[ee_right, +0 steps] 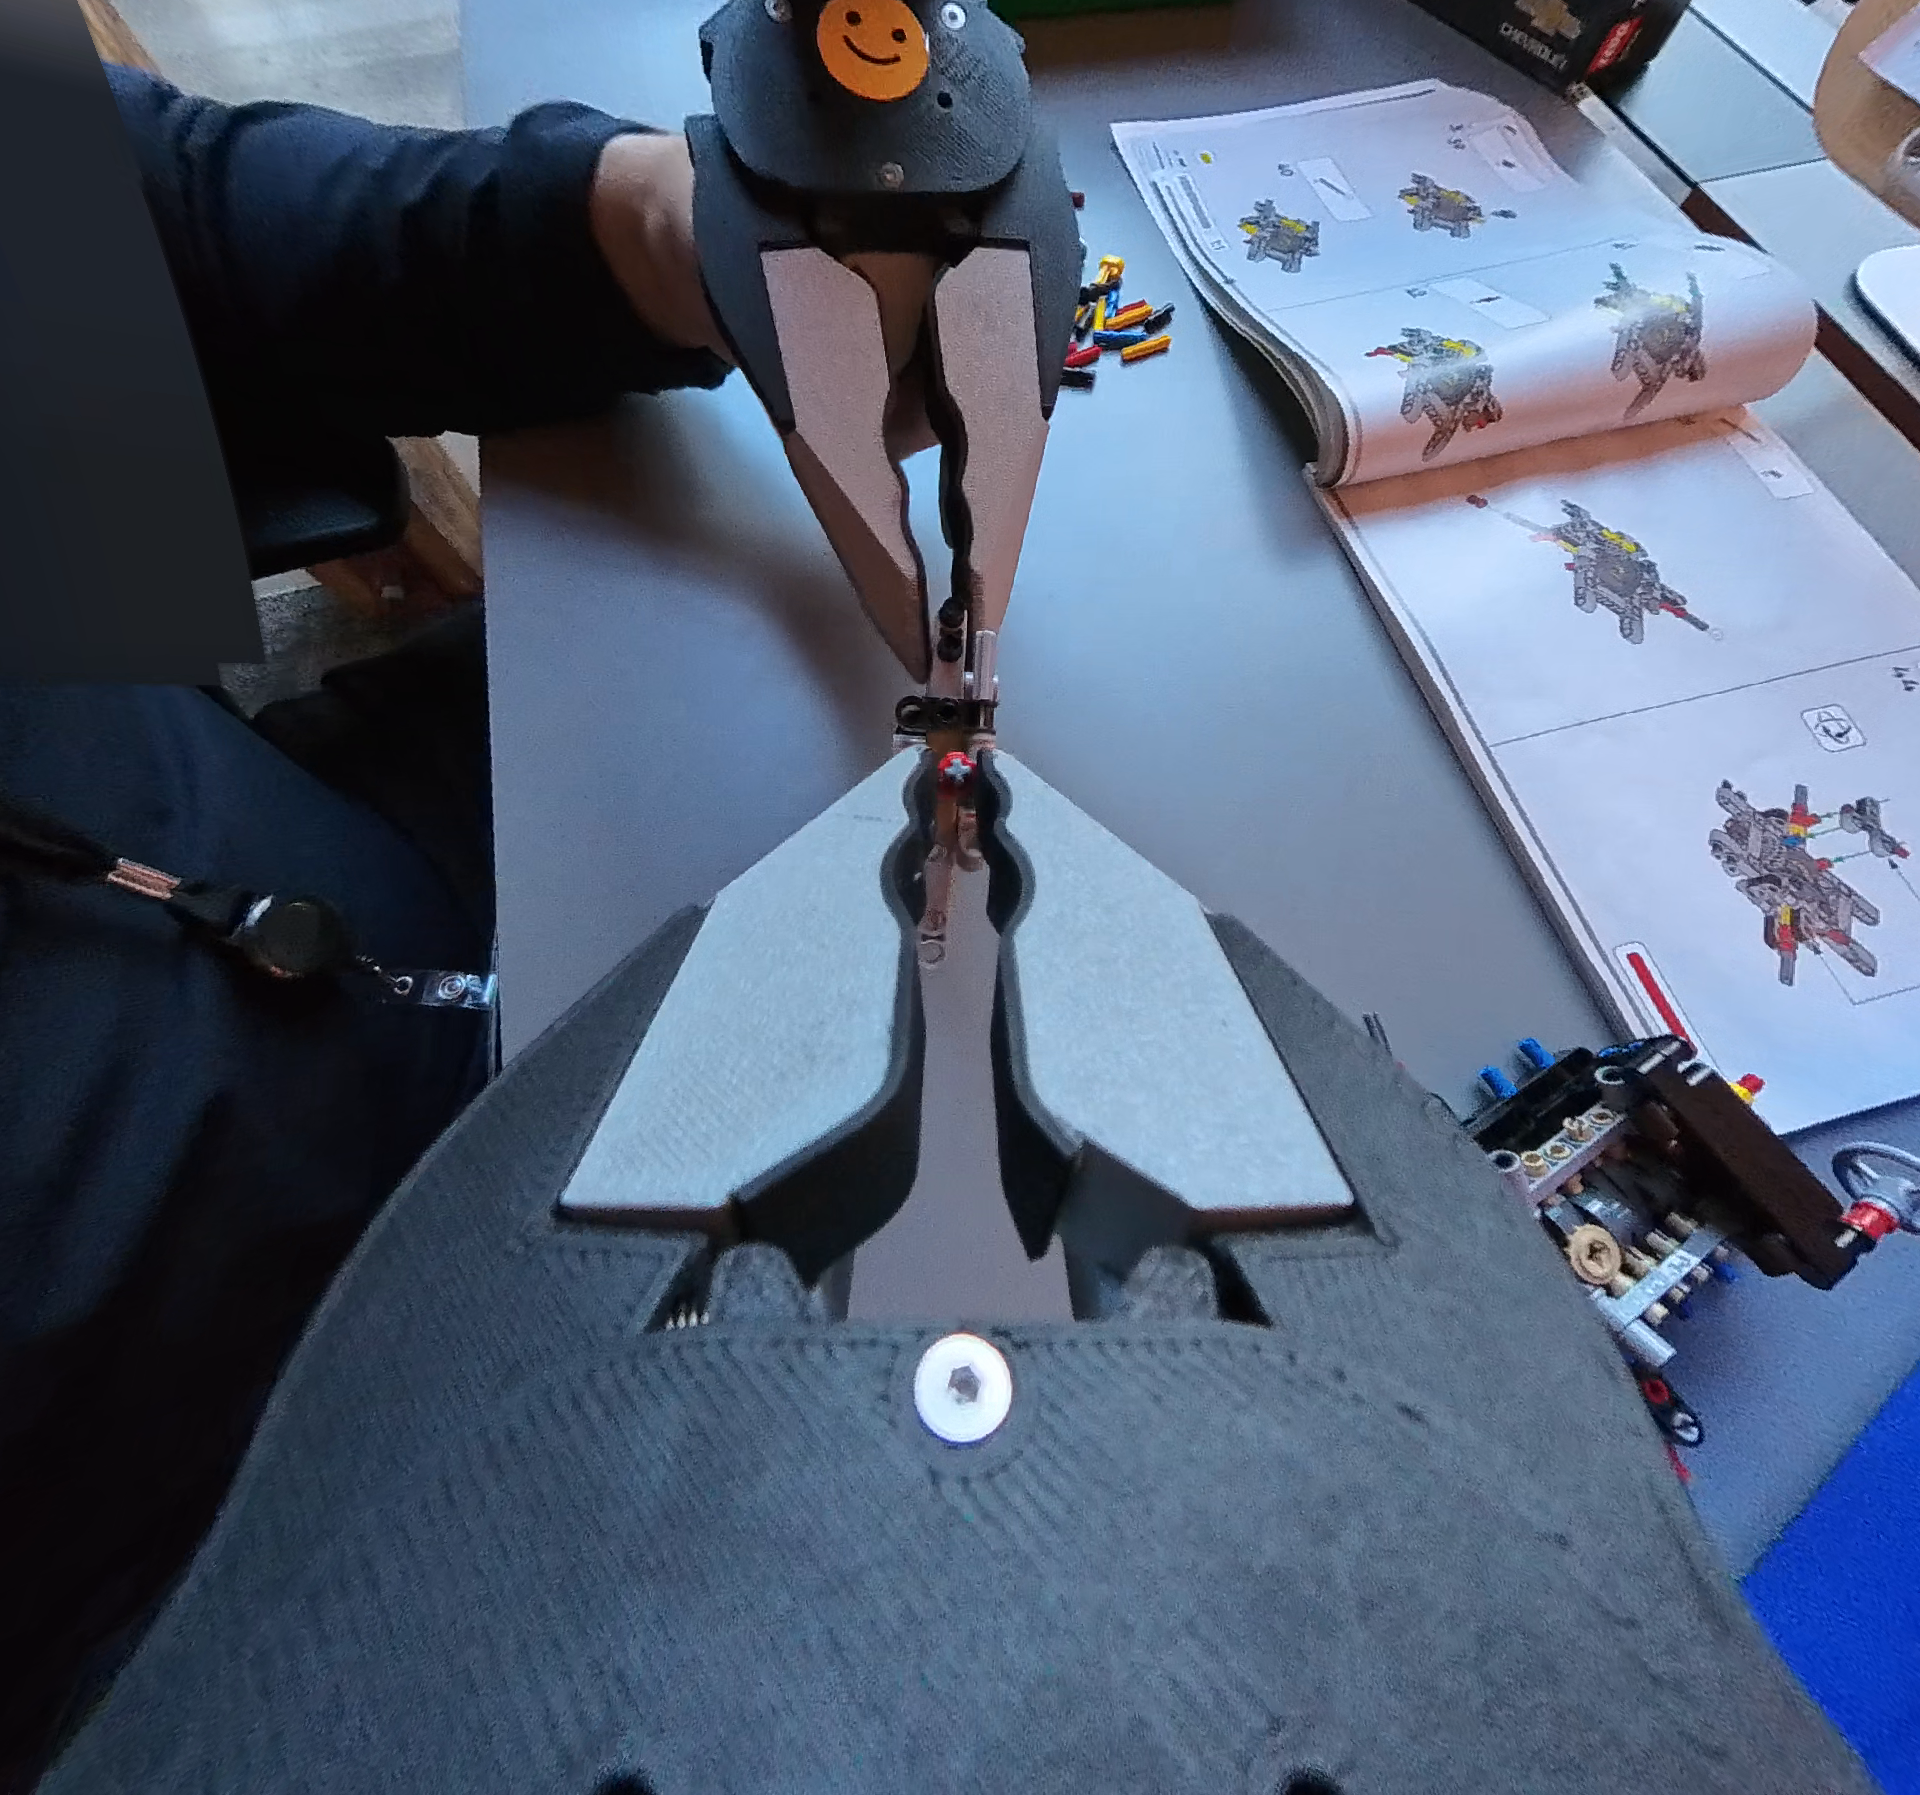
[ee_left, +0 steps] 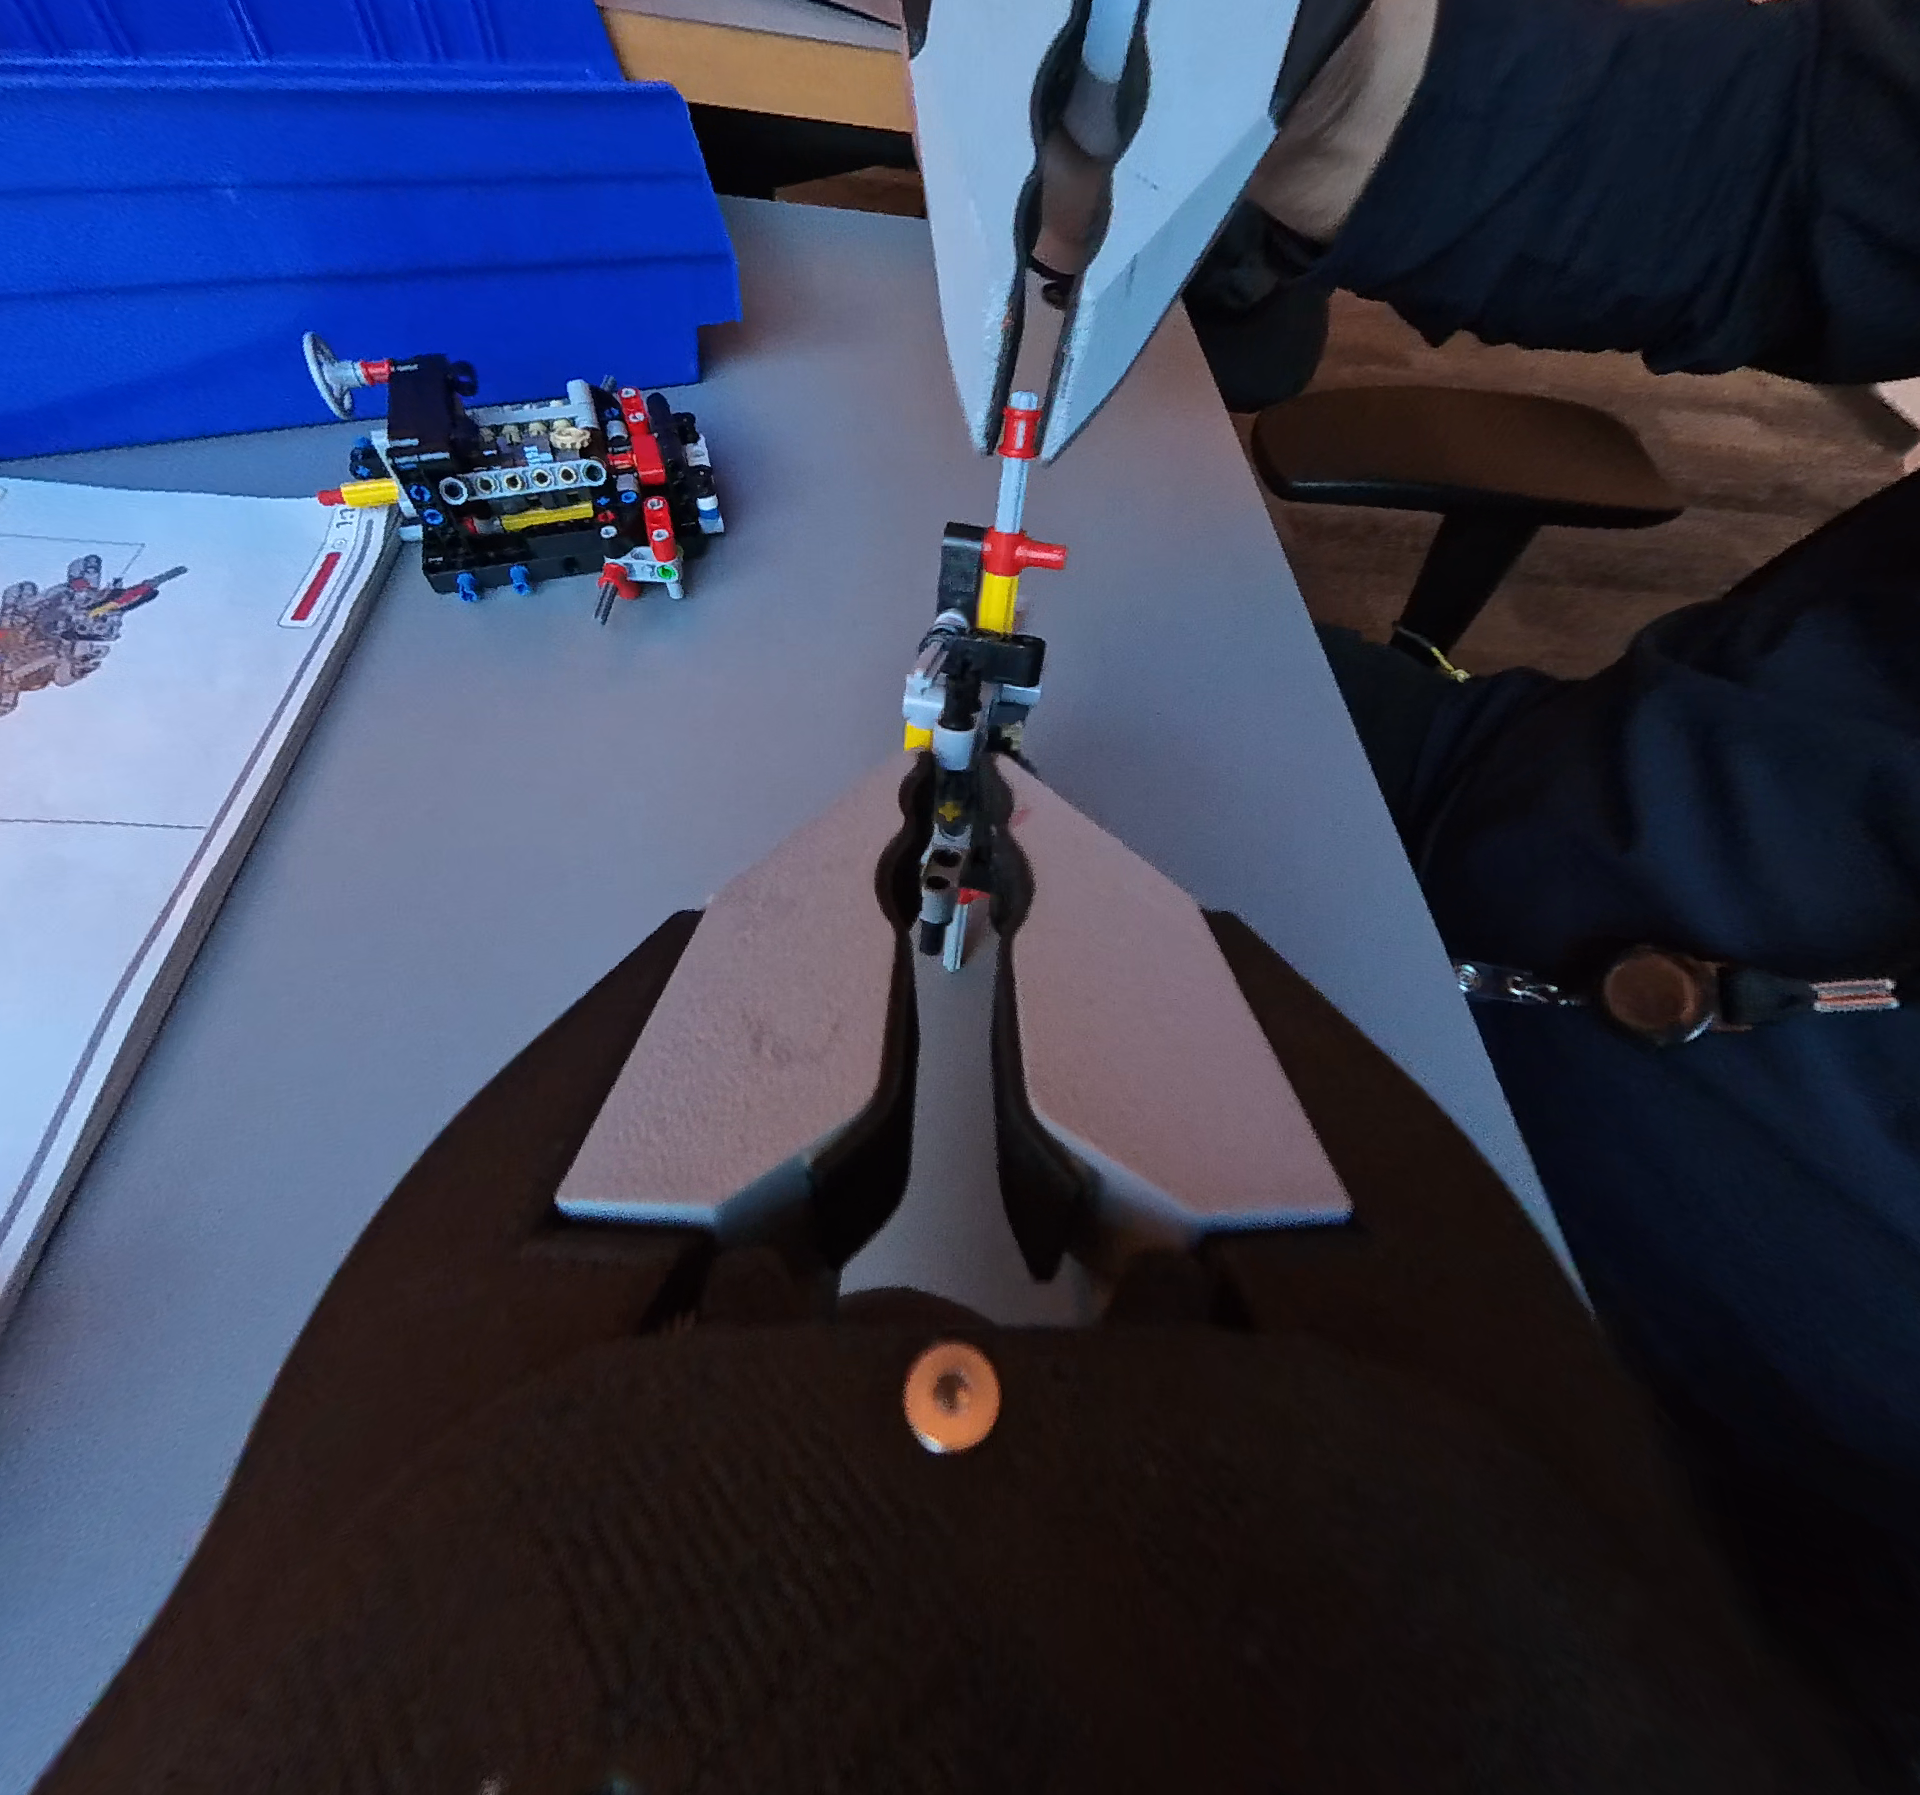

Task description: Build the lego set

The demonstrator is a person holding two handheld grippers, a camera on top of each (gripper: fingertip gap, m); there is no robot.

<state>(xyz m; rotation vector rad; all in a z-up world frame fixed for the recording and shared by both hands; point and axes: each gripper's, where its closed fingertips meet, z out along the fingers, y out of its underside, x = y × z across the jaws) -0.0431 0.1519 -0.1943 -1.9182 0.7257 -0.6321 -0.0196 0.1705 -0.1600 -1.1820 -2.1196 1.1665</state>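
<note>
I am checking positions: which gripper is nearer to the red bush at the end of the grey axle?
Right. The right gripper is shut on the red bush; the left gripper holds the small assembly at its opposite end.

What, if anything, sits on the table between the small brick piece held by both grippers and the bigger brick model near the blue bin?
Nothing visible. The small brick assembly, pinched by the left gripper and right gripper, has only bare grey table between it and the larger model. The booklet lies farther off.
</note>
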